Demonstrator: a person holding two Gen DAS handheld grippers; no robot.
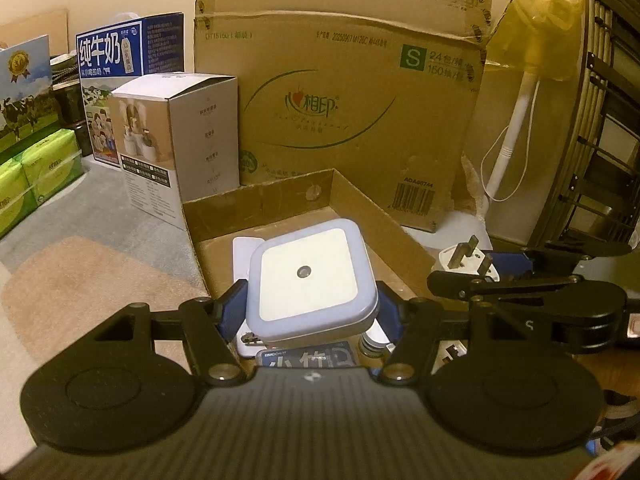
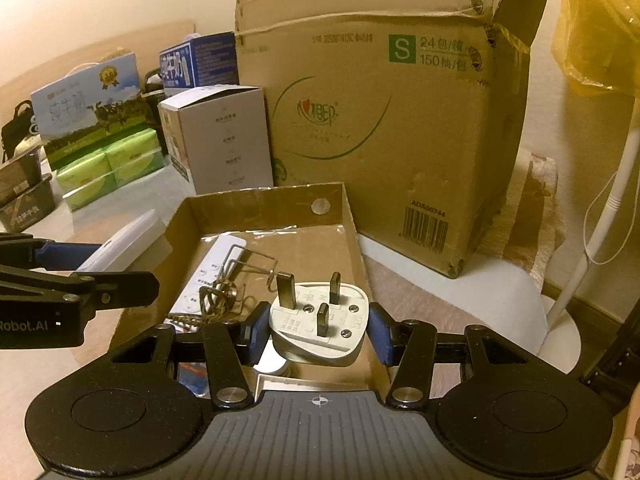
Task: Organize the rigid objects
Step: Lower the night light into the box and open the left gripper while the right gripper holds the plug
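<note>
The night light (image 1: pixel 312 280), a square white one with a small sensor dot, is clamped by its two sides in the left gripper (image 1: pixel 310 312) and hangs over the near half of the shallow cardboard tray (image 1: pixel 260 200). The plug adapter (image 2: pixel 318 322), prongs up, is pinched between the blue pads of the right gripper (image 2: pixel 316 330) above the tray's near right corner.

Both items are smooth plastic held only at their edges, so either could probably slip or twist out if the hands tilt or jolt. The two grippers are close side by side, and I judge they could knock together if both go down at once. A drop from this height could land the light on things already in the tray, or send the adapter over the right wall.

In the tray lie a white remote (image 2: pixel 212 272) along the left side, a bent wire clip (image 2: pixel 236 280) partly on it, and near the front edge a small white round thing and a blue packet, both mostly hidden.
</note>
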